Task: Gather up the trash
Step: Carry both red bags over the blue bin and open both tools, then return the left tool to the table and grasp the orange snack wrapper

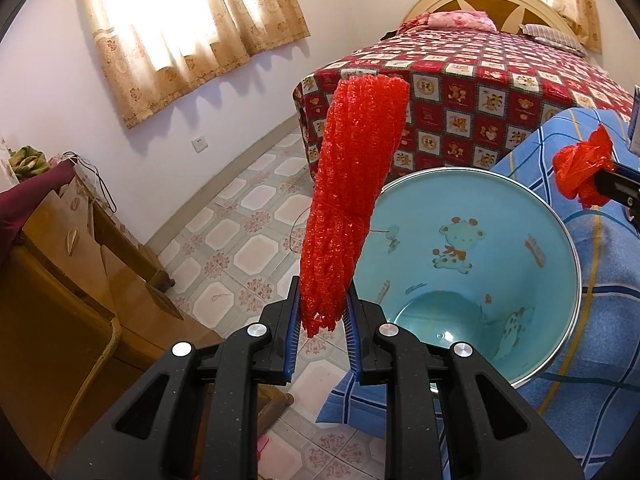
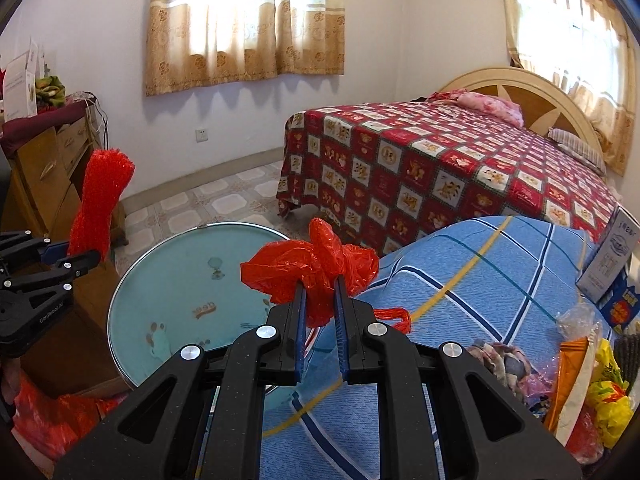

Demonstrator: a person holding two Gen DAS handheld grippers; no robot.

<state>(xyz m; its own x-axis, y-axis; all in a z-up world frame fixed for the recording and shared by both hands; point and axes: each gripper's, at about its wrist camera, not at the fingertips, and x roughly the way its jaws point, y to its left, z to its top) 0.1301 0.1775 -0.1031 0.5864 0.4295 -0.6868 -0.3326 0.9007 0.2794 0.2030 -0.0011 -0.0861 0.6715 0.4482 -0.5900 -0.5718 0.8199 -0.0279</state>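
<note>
While my left fingers (image 1: pixel 322 312) pinch a long red foam net sleeve (image 1: pixel 354 196), my right fingers (image 2: pixel 320 300) pinch a crumpled red plastic bag (image 2: pixel 316 270) near the round light-blue bin (image 1: pixel 472 264).

Blue plaid bedding (image 2: pixel 460 280) under teal bin (image 2: pixel 180 292), wrappers (image 2: pixel 592 384), box (image 2: pixel 612 256).
</note>
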